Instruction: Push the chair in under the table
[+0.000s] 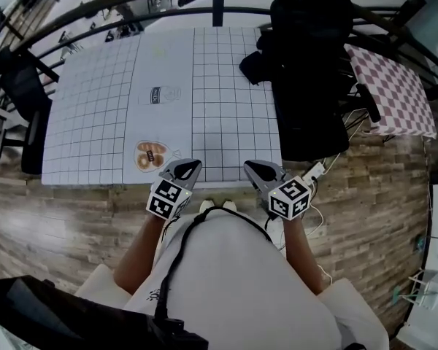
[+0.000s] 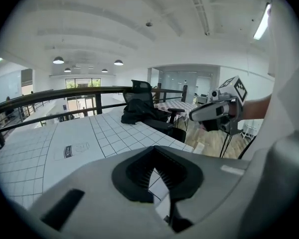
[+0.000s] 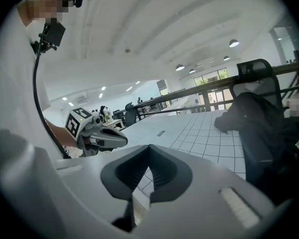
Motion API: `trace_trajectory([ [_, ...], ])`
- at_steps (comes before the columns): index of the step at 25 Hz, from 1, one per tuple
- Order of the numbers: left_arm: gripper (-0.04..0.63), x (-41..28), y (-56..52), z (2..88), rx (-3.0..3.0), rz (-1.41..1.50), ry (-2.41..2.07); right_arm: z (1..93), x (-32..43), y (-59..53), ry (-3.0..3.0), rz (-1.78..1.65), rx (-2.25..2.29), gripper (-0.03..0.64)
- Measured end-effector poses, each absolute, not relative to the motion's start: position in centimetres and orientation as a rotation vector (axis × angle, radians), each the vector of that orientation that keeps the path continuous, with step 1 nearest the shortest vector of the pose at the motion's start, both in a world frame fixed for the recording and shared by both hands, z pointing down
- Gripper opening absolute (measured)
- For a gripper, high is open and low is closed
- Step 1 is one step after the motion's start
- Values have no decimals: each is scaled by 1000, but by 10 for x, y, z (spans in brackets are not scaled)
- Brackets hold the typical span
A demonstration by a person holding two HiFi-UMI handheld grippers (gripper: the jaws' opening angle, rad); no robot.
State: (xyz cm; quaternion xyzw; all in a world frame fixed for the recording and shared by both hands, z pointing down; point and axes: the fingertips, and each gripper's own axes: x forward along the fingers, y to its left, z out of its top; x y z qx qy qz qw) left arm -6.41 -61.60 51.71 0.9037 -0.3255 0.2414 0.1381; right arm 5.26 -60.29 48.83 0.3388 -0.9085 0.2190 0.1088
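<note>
The chair (image 1: 310, 100), black, is seen at 2 o'clock, drawn up against the right edge of the tabletop (image 1: 95, 115). Its base is hidden beneath its own seat, and how far the seat reaches under the tabletop cannot be told. A dark garment (image 1: 257, 65) is spread from the chair onto the tabletop, its folds lost in shadow. A second chair (image 1: 22, 93) at 9 o'clock is partly cut off by the tabletop's left edge. The floor at 6 o'clock is covered by the person's torso.

The left gripper (image 1: 192, 166) and the right gripper (image 1: 252, 168) are held side by side, apart, just over the near edge of the tabletop. In each gripper view the jaws are seen closed together, with nothing held between them.

The tabletop is covered by a white cloth with a dark grid, printed with a milk carton (image 1: 163, 95) and a plate of bread (image 1: 152, 155). Wood planks make up the floor (image 1: 73, 217). A dark railing (image 1: 131, 13) is seen at 12 o'clock and a red-checked table (image 1: 398, 86) at 3 o'clock. Round lamps (image 2: 59, 60) are hung from the white ceiling.
</note>
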Motion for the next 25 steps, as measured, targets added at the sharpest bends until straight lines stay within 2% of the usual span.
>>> trace_trajectory([
  [25,8,-71,-608,535,2570,771,-985,487,46,-594,-2657,576,1027,5],
])
